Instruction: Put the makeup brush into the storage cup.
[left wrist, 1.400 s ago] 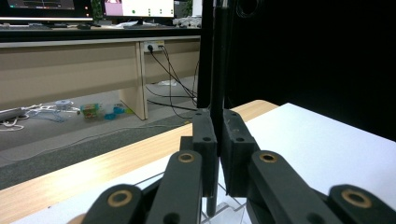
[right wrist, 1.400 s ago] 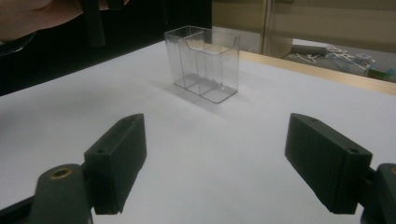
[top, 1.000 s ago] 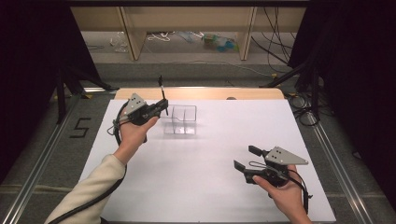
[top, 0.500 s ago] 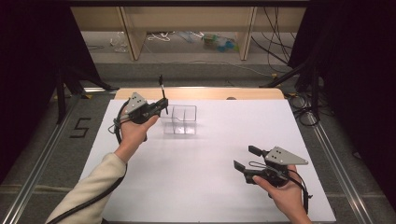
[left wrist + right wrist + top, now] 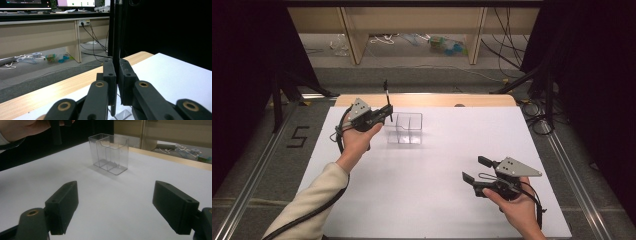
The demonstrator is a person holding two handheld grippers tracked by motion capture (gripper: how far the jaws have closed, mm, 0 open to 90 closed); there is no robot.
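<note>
Left tool (image 5: 388, 111) clamps what looks like an upright black pen (image 5: 116, 45) beside the clear organizer (image 5: 405, 128); right tool (image 5: 476, 169) stands apart.

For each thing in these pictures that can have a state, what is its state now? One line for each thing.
Left gripper: shut on the pen, held above the table beside the box.
Pen: upright, clamped between the jaws.
Right gripper: open, nothing between the jaws, aimed toward the box.
Clear box: upright on the white table, open at the top, compartments look empty.
</note>
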